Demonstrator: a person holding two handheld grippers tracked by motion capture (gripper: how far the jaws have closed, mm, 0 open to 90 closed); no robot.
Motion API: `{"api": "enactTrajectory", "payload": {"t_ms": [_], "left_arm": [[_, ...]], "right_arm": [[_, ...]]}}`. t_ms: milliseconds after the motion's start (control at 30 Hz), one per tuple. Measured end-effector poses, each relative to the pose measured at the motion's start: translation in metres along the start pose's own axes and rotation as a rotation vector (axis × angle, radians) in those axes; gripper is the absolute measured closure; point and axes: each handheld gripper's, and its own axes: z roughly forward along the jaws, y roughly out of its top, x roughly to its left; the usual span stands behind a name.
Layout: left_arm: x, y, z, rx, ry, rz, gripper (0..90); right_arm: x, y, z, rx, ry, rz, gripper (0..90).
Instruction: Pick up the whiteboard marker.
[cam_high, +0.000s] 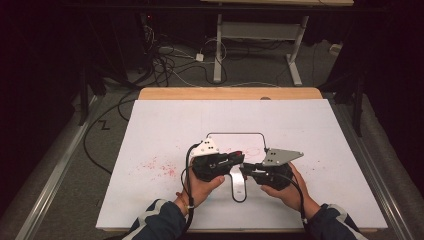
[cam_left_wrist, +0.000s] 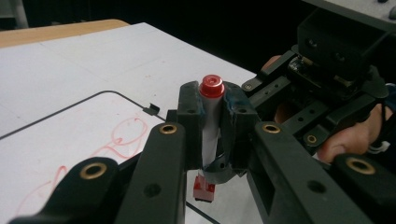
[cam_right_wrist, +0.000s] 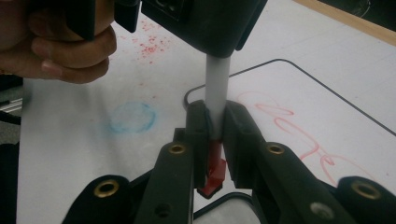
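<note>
At centre frame, my left gripper (cam_left_wrist: 212, 116) pinches the marker (cam_left_wrist: 211, 126) on its white barrel; my right gripper (cam_right_wrist: 215, 140) clamps the red cap end (cam_right_wrist: 214, 170). Judgement: light, stiff, smooth plastic, liable to slip. Best hold is mid-barrel, above the whiteboard (cam_high: 300, 145).

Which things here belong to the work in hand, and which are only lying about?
In use: marker, clamped by left gripper and right gripper; whiteboard with red scribbles.
Lying about: blue smudge and red specks on the table; floor cables; far desk.
</note>
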Motion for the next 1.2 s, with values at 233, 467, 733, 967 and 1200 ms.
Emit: {"api": "enactTrajectory", "payload": {"t_ms": [233,467,733,967,1200], "left_arm": [[-0.001,0.001,0.001,0.01,0.02,0.02,77.3],[-0.005,0.005,0.001,0.046,0.069,0.088,36.1],[-0.009,0.003,-0.028,0.096,0.23,0.298,18.7],[-0.001,-0.005,-0.049,0.131,0.33,0.352,18.7],[0.011,-0.025,-0.069,0.176,0.403,0.343,18.7]], "right_arm": [[0.0,-0.001,0.002,0.001,-0.024,-0.012,82.1],[-0.001,-0.002,0.006,-0.02,-0.044,-0.001,82.2],[-0.007,-0.003,0.0,-0.057,-0.053,0.017,82.2],[-0.013,-0.005,-0.006,-0.076,-0.053,0.033,82.2],[-0.021,-0.003,-0.013,-0.11,-0.063,0.05,82.2]]}}
